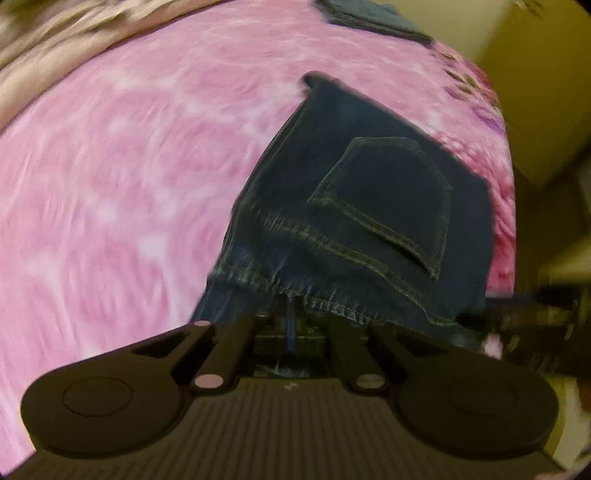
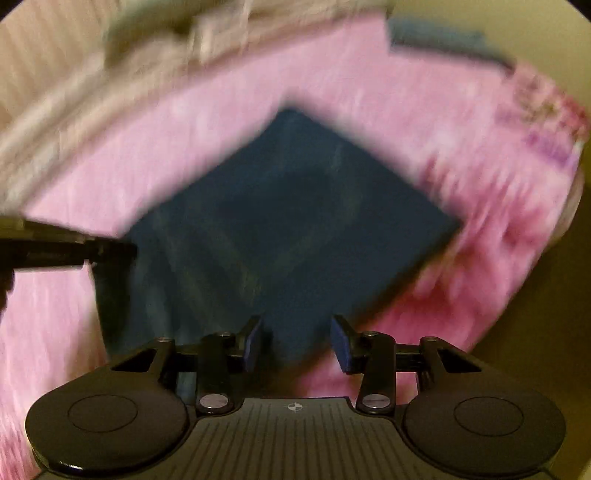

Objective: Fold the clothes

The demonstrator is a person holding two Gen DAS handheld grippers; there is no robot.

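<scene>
Folded dark blue jeans (image 1: 369,206) lie on a pink bedsheet (image 1: 129,184), back pocket facing up. My left gripper (image 1: 291,317) is shut on the near hem of the jeans, and denim covers its fingertips. In the right wrist view the same gripper (image 2: 125,251) comes in from the left and holds the left corner of the jeans (image 2: 295,214), with a fold hanging below it. My right gripper (image 2: 297,343) hovers over the near corner with its blue pads (image 2: 341,347) apart and nothing pressed between them. It shows as a dark blur (image 1: 524,314) in the left wrist view.
Another folded blue garment (image 1: 373,18) lies at the far edge of the bed (image 2: 443,40). A beige blanket (image 1: 55,48) is bunched along the far left (image 2: 74,92). The bed's right edge drops off beside a yellowish wall (image 1: 546,92).
</scene>
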